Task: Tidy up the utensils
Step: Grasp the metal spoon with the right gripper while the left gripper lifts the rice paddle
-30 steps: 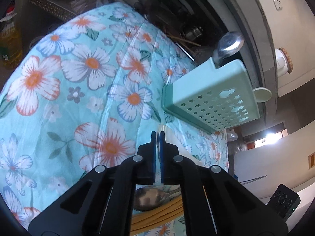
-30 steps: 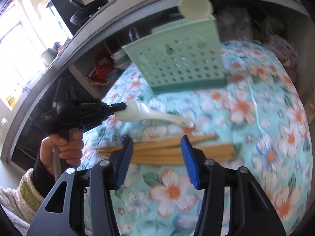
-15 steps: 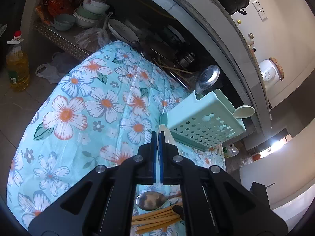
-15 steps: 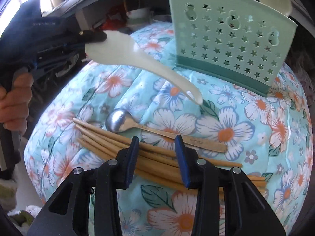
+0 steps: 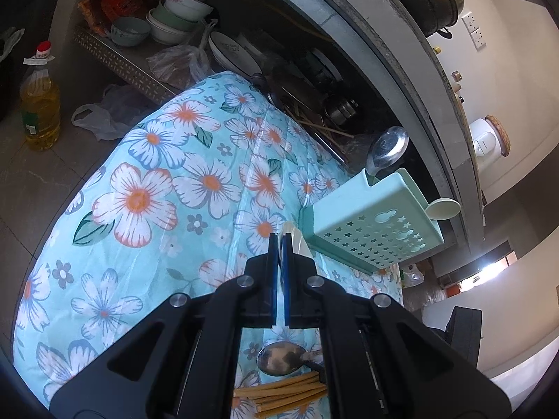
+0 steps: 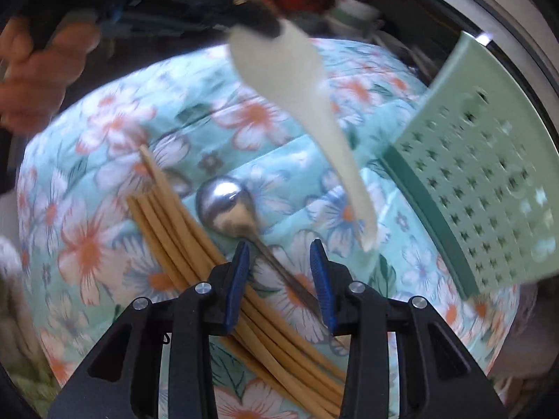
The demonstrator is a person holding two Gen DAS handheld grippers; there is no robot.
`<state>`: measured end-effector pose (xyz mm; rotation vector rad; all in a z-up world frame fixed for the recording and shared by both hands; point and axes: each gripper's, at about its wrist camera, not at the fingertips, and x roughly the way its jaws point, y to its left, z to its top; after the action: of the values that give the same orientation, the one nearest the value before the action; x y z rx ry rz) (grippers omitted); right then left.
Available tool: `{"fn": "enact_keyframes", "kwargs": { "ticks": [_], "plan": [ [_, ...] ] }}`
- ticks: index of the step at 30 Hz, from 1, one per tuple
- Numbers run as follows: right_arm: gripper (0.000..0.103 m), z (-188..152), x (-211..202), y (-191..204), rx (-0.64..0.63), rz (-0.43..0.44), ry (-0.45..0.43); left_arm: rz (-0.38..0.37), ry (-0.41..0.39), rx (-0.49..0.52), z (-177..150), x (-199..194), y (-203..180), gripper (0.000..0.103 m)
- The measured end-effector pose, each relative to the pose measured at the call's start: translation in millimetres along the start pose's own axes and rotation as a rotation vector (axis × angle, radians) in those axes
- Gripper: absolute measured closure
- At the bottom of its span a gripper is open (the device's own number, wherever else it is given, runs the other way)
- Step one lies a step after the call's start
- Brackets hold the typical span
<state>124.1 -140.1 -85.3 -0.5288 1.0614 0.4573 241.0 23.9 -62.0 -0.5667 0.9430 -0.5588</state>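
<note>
Here the left claw (image 5: 280,244) is pressed fully together on the broad end of a white plastic spoon (image 6: 297,80), which hangs in the air with its narrow handle slanting down toward the green caddy (image 6: 489,188); in the left wrist view only a pale sliver of it shows beside the blue pads. A person's hand (image 6: 38,80) grips that claw's handle at the upper left of the right wrist view.

The right claw (image 6: 281,279) stands partly open and has just been closing a little. The handle of a metal spoon (image 6: 223,206) runs through the gap between its fingers, but the pads do not press on it. That spoon lies flat on the floral cloth (image 5: 146,188) covering the table, its bowl pointing away from the caddy. Just beside it, on the side farther from the caddy, lies a bundle of wooden chopsticks (image 6: 181,241), touching the spoon's handle.

The caddy stands upright on the cloth, near the spoon. A steel ladle (image 5: 387,150) rises from its far corner, and a round cream handle end (image 5: 443,208) from the other.
</note>
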Motion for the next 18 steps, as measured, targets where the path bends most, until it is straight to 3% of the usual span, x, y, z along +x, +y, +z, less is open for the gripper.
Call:
{"fn": "enact_keyframes", "kwargs": {
  "ticks": [4, 7, 10, 14, 18],
  "plan": [
    [0.066, 9, 10, -8, -0.009, -0.018, 0.011, 0.007, -0.017, -0.024, 3, 2, 6, 0.102],
    [0.066, 9, 9, -31, 0.121, -0.068, -0.041, 0.006, -0.034, -0.046, 6, 1, 11, 0.102],
    [0.066, 4, 3, -44, 0.223, -0.063, -0.093, 0.008, -0.045, -0.056, 10, 1, 14, 0.102],
    [0.066, 0, -6, -31, 0.184, -0.056, -0.136, 0.011, -0.074, -0.08, 15, 0, 18, 0.102],
    [0.066, 6, -4, -14, 0.114, -0.111, -0.137, 0.002, -0.131, -0.108, 21, -9, 20, 0.102]
  ]
}}
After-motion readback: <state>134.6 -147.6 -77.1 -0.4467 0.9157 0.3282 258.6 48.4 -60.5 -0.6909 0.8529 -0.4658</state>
